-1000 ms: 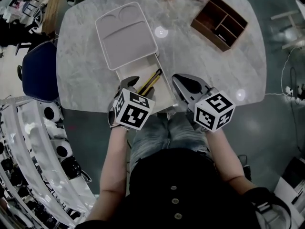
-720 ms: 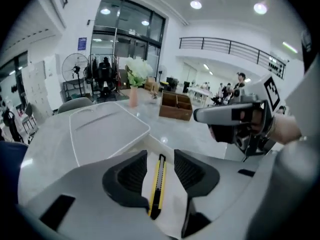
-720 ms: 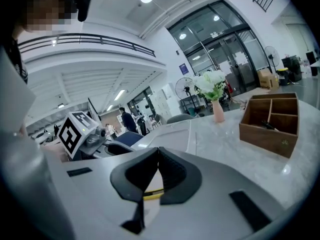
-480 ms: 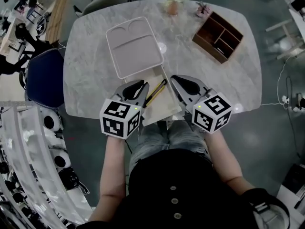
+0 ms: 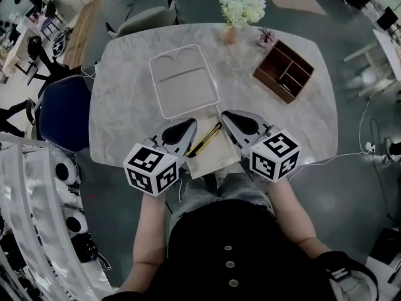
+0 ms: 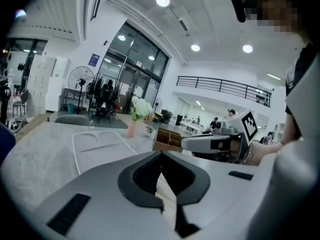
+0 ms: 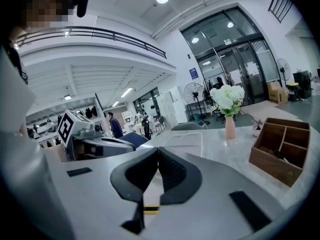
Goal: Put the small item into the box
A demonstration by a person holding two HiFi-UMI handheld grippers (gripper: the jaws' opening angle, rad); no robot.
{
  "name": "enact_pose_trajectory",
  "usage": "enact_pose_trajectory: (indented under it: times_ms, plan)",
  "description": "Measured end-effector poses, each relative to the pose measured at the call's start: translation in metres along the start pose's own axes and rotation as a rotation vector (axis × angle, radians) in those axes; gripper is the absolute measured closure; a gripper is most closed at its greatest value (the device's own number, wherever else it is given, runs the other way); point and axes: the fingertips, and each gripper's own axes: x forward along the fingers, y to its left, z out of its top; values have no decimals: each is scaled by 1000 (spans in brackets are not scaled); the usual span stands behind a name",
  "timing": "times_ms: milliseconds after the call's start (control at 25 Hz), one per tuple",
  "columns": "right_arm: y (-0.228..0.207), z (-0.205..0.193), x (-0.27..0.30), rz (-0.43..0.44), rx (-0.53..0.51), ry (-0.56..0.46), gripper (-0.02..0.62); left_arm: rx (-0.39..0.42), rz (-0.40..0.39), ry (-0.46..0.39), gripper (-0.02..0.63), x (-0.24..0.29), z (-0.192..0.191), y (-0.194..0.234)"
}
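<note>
Small item (image 5: 203,140), long axis lower-left to upper-right, lies in box (image 5: 220,154) at frame centre on marble table (image 5: 125,111), bright glazed hall; left gripper (image 5: 182,129) and right gripper (image 5: 235,119) closed, empty.

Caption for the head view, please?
Left gripper and right gripper flank the open box holding a yellow-and-black item on the marble table.

The slim yellow-and-black item (image 5: 205,139) lies diagonally inside the shallow box (image 5: 220,152) (pale, open-topped).

Marble table (image 5: 125,118): lid (image 5: 183,83), box (image 5: 220,150), organizer (image 5: 283,71), vase (image 5: 230,35)
</note>
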Motion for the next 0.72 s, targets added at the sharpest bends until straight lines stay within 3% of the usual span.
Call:
enact_pose_trajectory:
  times_ms: [360,720]
  plan:
    - [8,14,2,12,-41,9,592,1,18,-89,588,-13,23,-5]
    - [22,36,-5,62,-73,-112,592,14,33,-128,589,-16,29,-15]
